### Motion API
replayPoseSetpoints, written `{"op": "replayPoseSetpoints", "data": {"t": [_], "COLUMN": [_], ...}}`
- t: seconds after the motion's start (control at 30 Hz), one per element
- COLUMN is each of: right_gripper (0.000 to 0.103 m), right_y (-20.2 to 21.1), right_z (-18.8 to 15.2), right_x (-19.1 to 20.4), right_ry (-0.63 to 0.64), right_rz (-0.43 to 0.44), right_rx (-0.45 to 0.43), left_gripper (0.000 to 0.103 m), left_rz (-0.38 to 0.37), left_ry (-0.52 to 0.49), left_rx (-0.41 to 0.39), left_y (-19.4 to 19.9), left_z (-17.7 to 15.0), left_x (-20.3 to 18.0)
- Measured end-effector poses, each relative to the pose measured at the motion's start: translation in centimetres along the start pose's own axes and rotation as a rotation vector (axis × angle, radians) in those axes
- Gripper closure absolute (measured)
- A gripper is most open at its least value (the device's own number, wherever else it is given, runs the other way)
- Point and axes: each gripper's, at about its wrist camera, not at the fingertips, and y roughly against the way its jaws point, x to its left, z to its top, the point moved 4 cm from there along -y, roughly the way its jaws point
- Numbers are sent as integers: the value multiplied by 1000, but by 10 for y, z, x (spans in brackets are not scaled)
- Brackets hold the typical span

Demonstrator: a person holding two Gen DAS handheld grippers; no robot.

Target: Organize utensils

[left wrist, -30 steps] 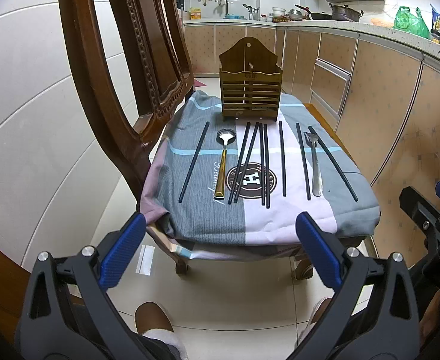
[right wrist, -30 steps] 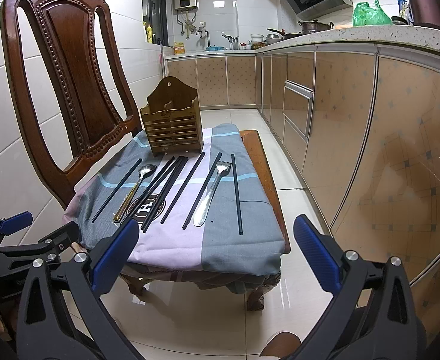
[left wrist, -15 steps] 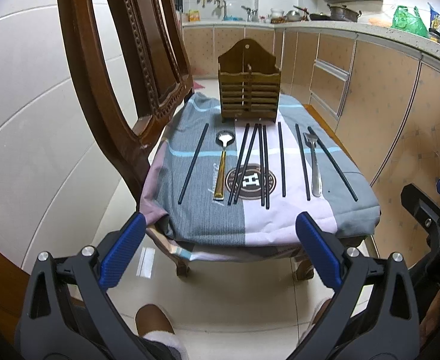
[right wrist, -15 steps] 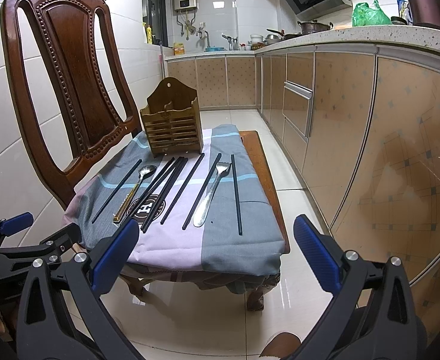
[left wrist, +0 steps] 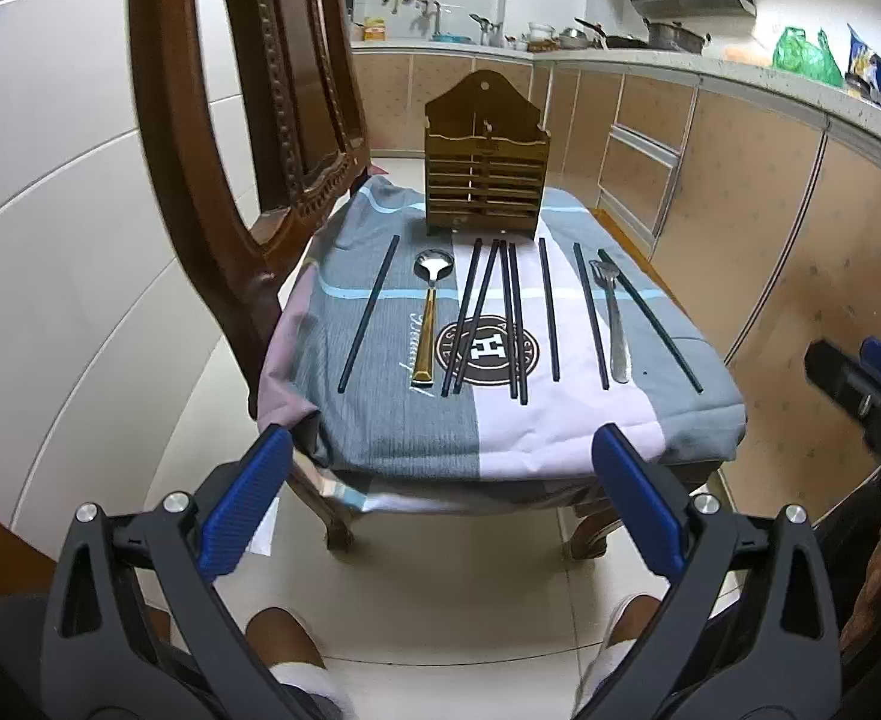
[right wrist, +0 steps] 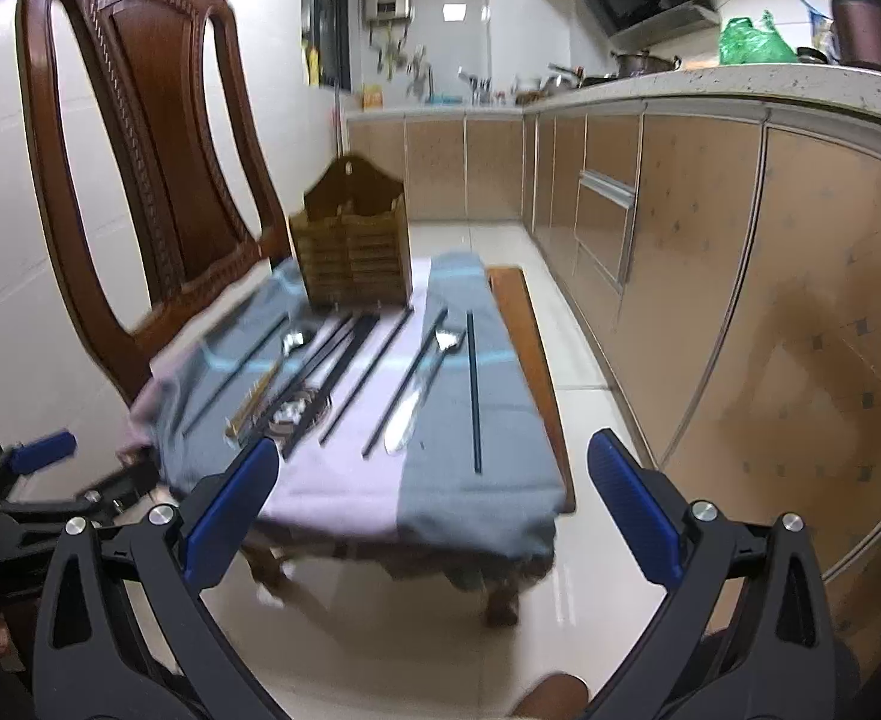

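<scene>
Left wrist: eight chopsticks (left wrist: 546,306), one spoon (left wrist: 429,315), one fork (left wrist: 613,318).

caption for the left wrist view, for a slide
Open left tongs face a cloth-covered table with black chopsticks, spoon, fork and empty wooden holder.

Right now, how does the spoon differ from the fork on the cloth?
The spoon has a gold handle; the fork is all silver. The spoon lies left of the four grouped chopsticks, the fork right of them, between two single chopsticks. The spoon ends in a round bowl, the fork in tines. Both lie flat, heads toward the holder, untouched by either gripper.
</scene>
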Motion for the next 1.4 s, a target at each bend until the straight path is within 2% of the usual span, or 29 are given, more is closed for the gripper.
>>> {"op": "replayPoseSetpoints", "data": {"t": [0.1, 0.2, 0.3, 0.37, 0.47, 0.53, 0.6, 0.77, 0.83, 0.93, 0.97, 1.07, 1.2, 1.4], "right_gripper": [2, 3, 3, 3, 3, 4, 10, 37, 39, 45, 48, 54, 57, 58], "right_y": [-22, -47, -82, -118, -175, -208, -233, -289, -308, -325, -328, -338, -342, -344], "right_z": [21, 59, 98, 123, 140, 141, 137, 120, 116, 112, 111, 108, 110, 110], "right_x": [-4, -4, -8, -18, -29, -35, -42, -49, -49, -45, -44, -41, -45, -43], "right_ry": [-7, 80, 122, 101, 94, 83, 47, -31, -33, -13, -9, 1, -12, -7], "right_rz": [39, 15, 17, 14, 6, 16, 24, 70, 60, 59, 61, 64, 50, 42], "right_rx": [85, 95, 123, 167, 282, 350, 394, 527, 562, 598, 606, 628, 625, 626], "left_gripper": [4, 4, 4, 4, 4, 5, 5, 12, 13, 16, 21, 27, 38, 38], "left_rz": [-5, 13, -22, -56, -49, -43, -34, -29, -30, -21, -24, -48, -27, -4], "left_ry": [-57, -124, -82, -30, 5, 11, 12, 3, -19, -40, -41, 0, 34, 53], "left_rx": [56, 96, 103, 149, 213, 295, 362, 553, 598, 636, 652, 688, 672, 621], "left_y": [-13, -28, -47, -74, -114, -152, -183, -257, -275, -296, -304, -321, -330, -328], "left_z": [14, 47, 89, 121, 151, 166, 174, 179, 177, 172, 169, 165, 171, 190], "left_x": [-4, -11, -8, -1, 7, 13, 18, 28, 27, 24, 24, 27, 33, 32]}}
